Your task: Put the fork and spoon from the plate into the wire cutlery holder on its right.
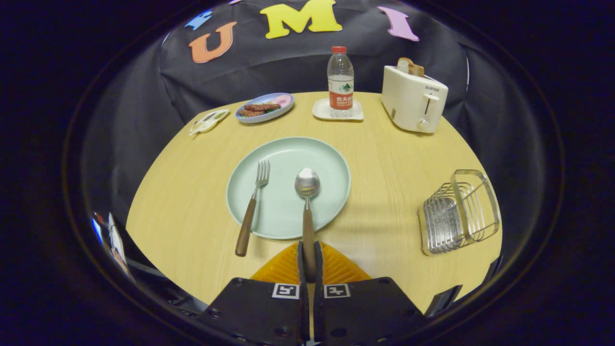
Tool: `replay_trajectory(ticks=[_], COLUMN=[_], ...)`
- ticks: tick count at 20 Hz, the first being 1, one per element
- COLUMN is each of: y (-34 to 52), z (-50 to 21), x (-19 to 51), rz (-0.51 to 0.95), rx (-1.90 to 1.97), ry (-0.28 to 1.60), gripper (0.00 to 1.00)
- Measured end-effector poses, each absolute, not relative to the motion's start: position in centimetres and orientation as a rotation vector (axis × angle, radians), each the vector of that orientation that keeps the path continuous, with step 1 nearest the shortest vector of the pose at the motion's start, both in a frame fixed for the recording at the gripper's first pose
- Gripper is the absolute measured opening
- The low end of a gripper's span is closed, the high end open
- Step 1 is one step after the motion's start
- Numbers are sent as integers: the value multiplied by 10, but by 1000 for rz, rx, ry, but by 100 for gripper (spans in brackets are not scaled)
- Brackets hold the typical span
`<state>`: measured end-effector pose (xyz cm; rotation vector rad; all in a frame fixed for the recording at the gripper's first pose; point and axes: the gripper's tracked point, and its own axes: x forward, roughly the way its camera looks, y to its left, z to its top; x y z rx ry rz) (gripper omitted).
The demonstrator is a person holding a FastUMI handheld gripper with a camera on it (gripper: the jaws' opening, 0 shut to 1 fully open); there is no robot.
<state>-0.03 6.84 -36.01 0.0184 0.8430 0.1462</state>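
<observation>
Gripper view: gripper point(309, 262) with jaws pinched tight on the wooden handle end of the spoon point(307, 206), both fingers pressing it. Spoon bowl lies on the pale green plate point(331, 163), handle running back over the plate's near rim into the jaws. Fork point(252, 209) lies left of the spoon, tines on the plate, handle hanging off the rim onto the bench point(384, 158). Wire cutlery holder point(459, 211) sits well apart to the right of the plate, nothing visible inside. Beyond the plate: water bottle point(340, 81) on a small white tray point(323, 111), toaster point(413, 98) with bread in it, small plate of food point(264, 106).
</observation>
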Motion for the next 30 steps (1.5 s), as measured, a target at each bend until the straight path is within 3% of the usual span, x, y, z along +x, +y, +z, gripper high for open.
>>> replay_trajectory(ticks=[9,17,30], y=[27,-60,-140], z=[-290,-255,-272], x=[-23,-55,-69], rz=[218,183,67], rx=[33,57,115], ry=[767,737,812], gripper=[4,3,3])
